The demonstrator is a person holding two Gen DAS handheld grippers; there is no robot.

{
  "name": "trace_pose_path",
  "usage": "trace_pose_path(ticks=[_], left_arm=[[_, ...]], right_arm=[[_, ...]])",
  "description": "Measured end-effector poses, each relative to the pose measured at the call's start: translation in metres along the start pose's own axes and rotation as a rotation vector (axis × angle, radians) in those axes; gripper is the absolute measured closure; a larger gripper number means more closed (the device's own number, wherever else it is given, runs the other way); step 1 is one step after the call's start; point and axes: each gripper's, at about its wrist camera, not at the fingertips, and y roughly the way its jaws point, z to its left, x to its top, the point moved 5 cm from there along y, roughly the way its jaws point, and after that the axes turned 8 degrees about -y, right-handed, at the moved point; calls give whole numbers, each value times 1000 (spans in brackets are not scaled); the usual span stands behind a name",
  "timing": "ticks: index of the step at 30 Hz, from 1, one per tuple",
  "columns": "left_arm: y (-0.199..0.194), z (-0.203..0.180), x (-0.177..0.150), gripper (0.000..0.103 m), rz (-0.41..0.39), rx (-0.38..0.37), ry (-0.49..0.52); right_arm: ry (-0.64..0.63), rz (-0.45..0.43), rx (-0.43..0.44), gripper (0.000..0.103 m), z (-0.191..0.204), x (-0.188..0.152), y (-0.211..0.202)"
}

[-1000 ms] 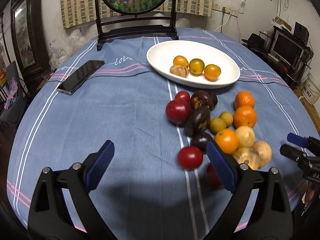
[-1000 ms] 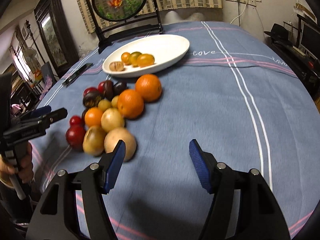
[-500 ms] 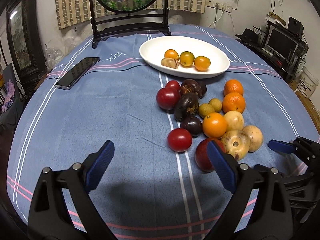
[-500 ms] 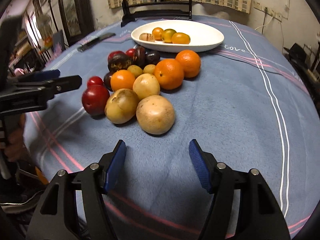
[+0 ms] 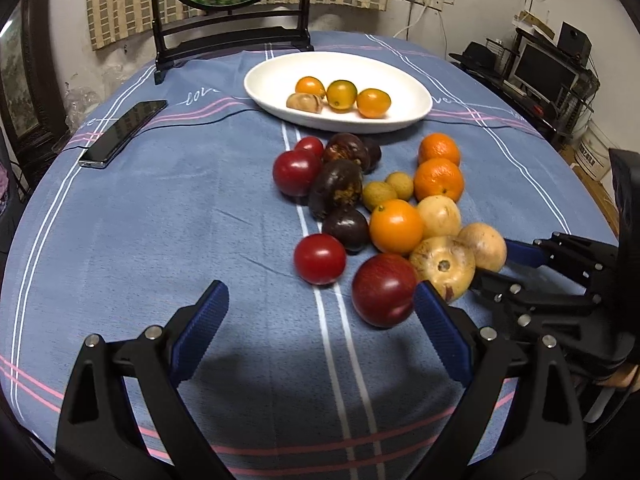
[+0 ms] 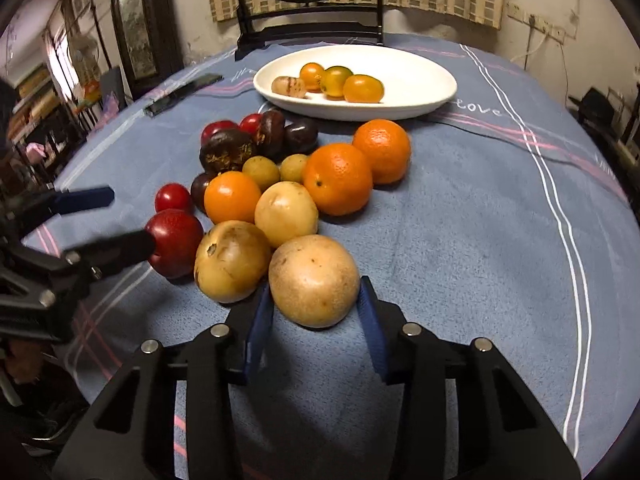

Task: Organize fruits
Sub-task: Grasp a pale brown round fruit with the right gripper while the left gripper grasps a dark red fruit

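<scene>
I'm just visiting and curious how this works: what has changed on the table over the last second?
The right gripper moved in on the nearest yellow fruit and its jaws have just been closing, so the pads now sit against its sides. The left gripper stays open, with the big red fruit now near its right finger. The white dish and the phone stayed put.

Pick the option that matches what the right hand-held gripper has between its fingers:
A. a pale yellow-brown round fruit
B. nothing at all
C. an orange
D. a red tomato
A: in the right wrist view the right hand-held gripper has its blue fingers on either side of the nearest pale yellow-brown fruit, its jaws having just been closing, while the oranges and red fruits lie farther off on the tablecloth.
</scene>
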Motion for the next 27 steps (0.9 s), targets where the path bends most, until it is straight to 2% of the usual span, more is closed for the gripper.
trace_pose_path(ticks=[9, 11, 14, 17, 27], left_arm=[[11, -14, -10, 10, 42, -4, 56], [16, -14, -11, 22, 61, -5, 49], [20, -17, -11, 34, 92, -40, 44], [24, -23, -10, 40, 94, -38, 63], [36, -33, 0, 42, 102, -2, 50]], right_arm=[[72, -22, 0, 59, -23, -14, -18], [77, -24, 0, 59, -25, -16, -20], [75, -31, 6, 59, -24, -18, -22], [69, -34, 14, 59, -21, -17, -21], [63, -34, 16, 59, -19, -17, -20]])
